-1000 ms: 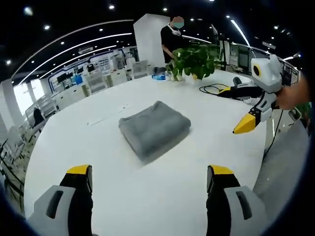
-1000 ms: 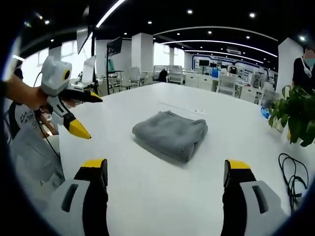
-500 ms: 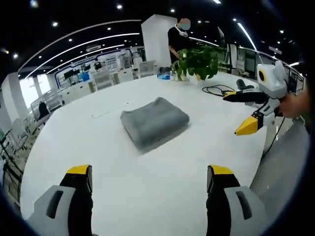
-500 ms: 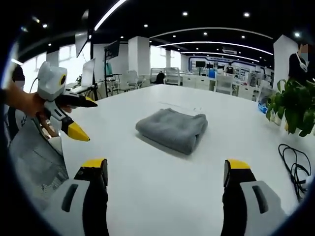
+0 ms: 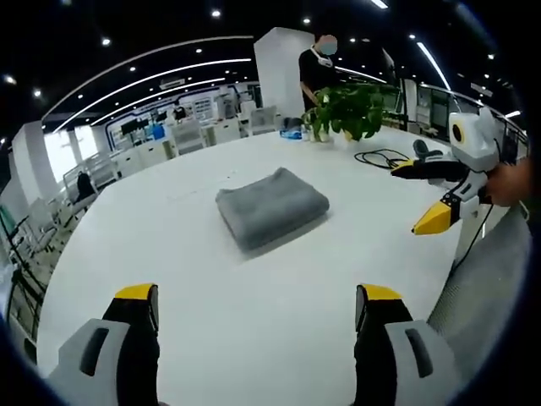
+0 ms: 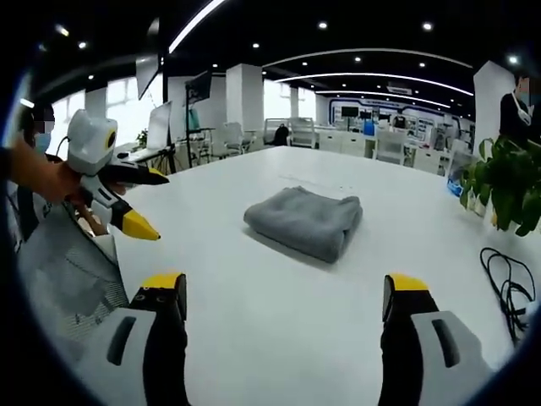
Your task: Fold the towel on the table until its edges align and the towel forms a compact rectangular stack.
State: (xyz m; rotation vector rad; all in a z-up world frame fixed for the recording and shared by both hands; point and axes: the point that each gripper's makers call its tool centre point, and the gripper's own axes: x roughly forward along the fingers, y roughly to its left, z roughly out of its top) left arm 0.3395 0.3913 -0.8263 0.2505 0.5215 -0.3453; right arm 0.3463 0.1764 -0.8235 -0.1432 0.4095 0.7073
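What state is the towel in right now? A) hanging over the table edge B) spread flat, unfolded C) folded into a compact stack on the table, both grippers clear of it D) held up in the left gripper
C: the grey towel lies as a folded rectangular stack on the white table, and the left gripper and right gripper are both open, apart from it.

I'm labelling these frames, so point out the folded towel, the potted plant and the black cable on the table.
towel (image 5: pixel 270 206), left gripper view, middle of its top face
potted plant (image 5: pixel 348 110), left gripper view, its leaves
black cable (image 6: pixel 505 288), right gripper view, its loops
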